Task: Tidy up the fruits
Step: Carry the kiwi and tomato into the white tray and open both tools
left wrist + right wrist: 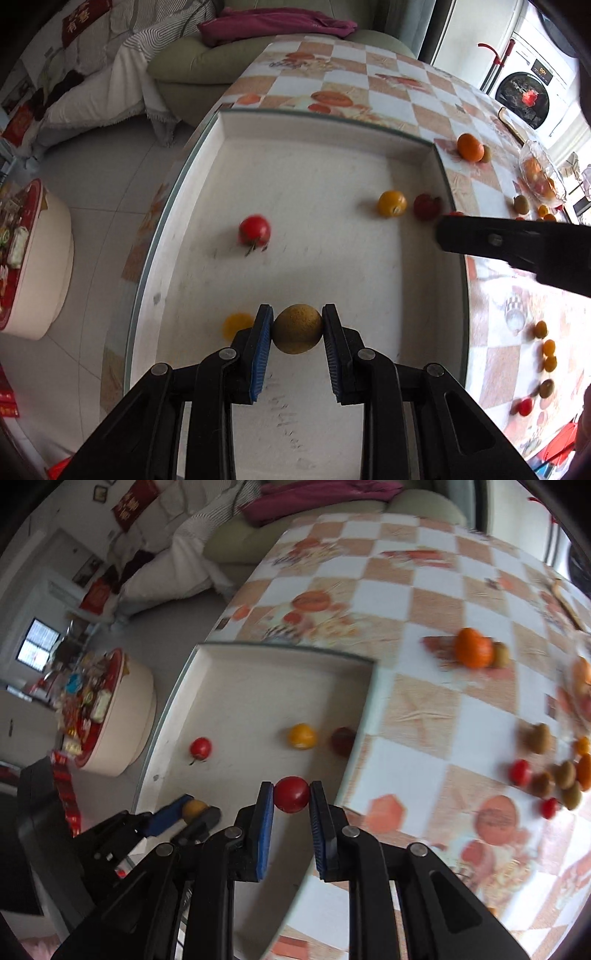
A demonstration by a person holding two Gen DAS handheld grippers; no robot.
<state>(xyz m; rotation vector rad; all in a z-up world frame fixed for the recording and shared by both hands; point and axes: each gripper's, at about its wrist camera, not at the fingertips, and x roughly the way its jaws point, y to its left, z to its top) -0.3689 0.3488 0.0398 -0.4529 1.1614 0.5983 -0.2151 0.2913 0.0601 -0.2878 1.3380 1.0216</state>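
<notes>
My left gripper is shut on a brownish-green round fruit and hangs over the white tray. Inside the tray lie a red tomato, a yellow tomato, a dark red tomato and a blurred yellow fruit by my left finger. My right gripper is shut on a small red tomato above the tray's right rim; its black finger shows in the left wrist view. The left gripper with its fruit sits low left in the right wrist view.
On the checked tablecloth right of the tray lie an orange, several small brown, red and orange fruits and a clear glass bowl. A green sofa and a round white stool stand on the floor to the left.
</notes>
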